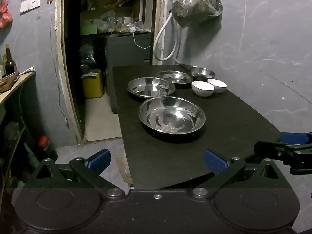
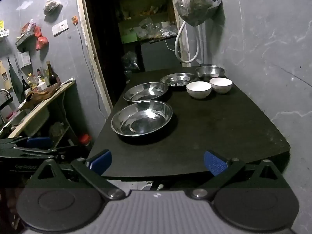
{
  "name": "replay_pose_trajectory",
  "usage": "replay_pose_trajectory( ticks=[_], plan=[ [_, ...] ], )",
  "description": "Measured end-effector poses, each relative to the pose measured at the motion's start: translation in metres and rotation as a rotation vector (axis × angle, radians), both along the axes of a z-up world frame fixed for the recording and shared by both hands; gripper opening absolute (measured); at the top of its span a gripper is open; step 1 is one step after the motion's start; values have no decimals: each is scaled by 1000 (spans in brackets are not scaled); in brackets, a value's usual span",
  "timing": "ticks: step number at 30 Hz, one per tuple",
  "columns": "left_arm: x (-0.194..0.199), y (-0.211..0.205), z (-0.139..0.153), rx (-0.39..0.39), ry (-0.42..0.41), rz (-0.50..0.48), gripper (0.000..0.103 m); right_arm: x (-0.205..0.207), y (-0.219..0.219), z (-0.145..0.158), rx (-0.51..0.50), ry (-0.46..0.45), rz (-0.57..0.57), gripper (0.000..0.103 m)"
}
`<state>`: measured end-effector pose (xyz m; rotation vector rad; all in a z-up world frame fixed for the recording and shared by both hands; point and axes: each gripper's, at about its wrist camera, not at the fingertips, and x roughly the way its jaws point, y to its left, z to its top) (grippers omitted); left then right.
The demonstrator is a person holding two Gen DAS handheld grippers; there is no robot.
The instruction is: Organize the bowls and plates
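Note:
On the black table (image 1: 234, 136) (image 2: 224, 128) lie three shallow steel plates in a row: a near plate (image 1: 171, 115) (image 2: 141, 118), a middle plate (image 1: 151, 87) (image 2: 145, 91) and a far plate (image 1: 174, 76) (image 2: 178, 79). A small steel bowl (image 1: 201, 72) (image 2: 210, 71) stands at the far end. Two white bowls (image 1: 202, 88) (image 1: 217, 85) (image 2: 198, 89) (image 2: 220, 84) sit side by side to the right of the plates. My left gripper (image 1: 157, 160) hangs open over the table's near left corner. At the near edge, my right gripper (image 2: 157, 162) is open too. Both hold nothing.
A grey wall runs along the table's right side, with a filled plastic bag (image 1: 197, 3) (image 2: 198, 2) and a white hose (image 1: 165, 39) hanging at the far end. A dark doorway opens behind. A counter with bottles (image 2: 41, 80) stands left; a red-capped bottle (image 1: 45, 146) is on the floor.

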<state>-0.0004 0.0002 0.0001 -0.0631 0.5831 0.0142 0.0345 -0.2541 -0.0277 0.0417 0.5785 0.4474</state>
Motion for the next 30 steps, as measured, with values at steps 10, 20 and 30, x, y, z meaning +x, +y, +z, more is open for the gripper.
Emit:
replay_pose_trajectory(
  ticks=[10, 20, 30],
  plan=[
    [-1, -7, 3, 7, 12, 16, 102, 0, -1, 0, 2, -2, 2, 103],
    [-1, -2, 1, 4, 19, -1, 102, 0, -1, 4, -3, 0, 6, 103],
    [1, -3, 2, 5, 22, 1, 102, 0, -1, 3, -4, 0, 7, 103]
  ],
)
